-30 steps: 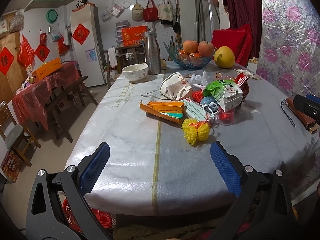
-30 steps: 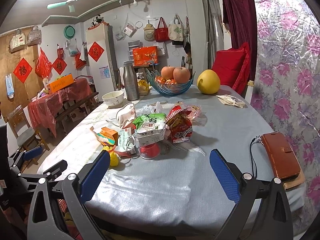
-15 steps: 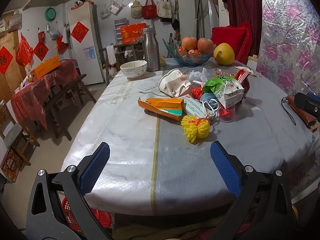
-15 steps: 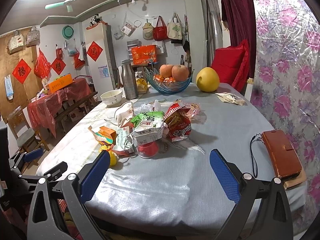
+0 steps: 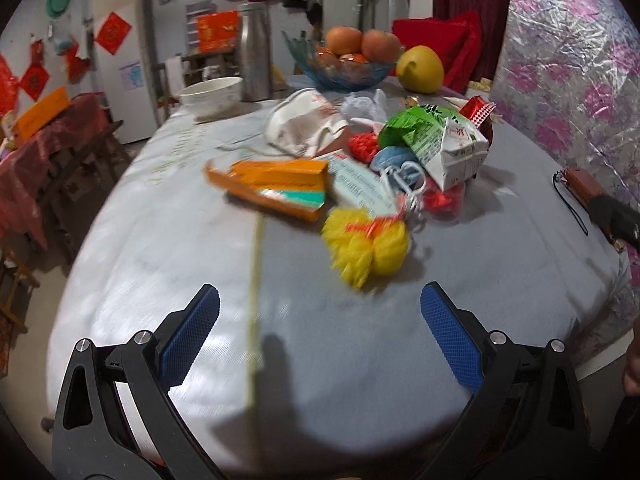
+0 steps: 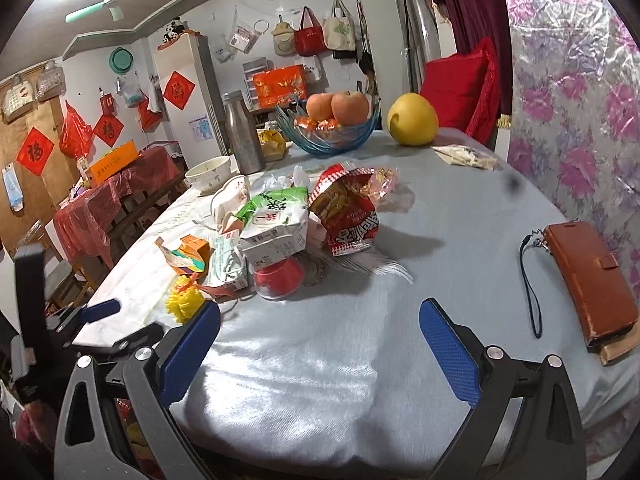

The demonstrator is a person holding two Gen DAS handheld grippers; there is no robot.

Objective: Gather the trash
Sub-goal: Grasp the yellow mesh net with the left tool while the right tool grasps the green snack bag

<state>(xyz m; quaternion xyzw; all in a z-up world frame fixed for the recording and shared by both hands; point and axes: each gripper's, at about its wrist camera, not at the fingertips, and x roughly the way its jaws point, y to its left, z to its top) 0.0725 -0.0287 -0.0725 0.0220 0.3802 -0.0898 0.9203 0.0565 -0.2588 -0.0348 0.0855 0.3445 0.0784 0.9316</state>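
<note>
Left gripper (image 5: 320, 336) nearer blurred yellow pom-pom (image 5: 366, 246), both grippers wide apart, empty.

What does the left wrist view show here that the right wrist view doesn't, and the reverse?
Only the left wrist view shows the blue face mask in the trash pile. Only the right wrist view shows the ceiling fan, the whole brown wallet, and the left gripper from outside. Both show the yellow pom-pom, orange box, fruit bowl and table.

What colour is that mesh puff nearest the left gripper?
Yellow, with an orange-red tie at its middle. The puff shows best in the left wrist view, though blurred.
</note>
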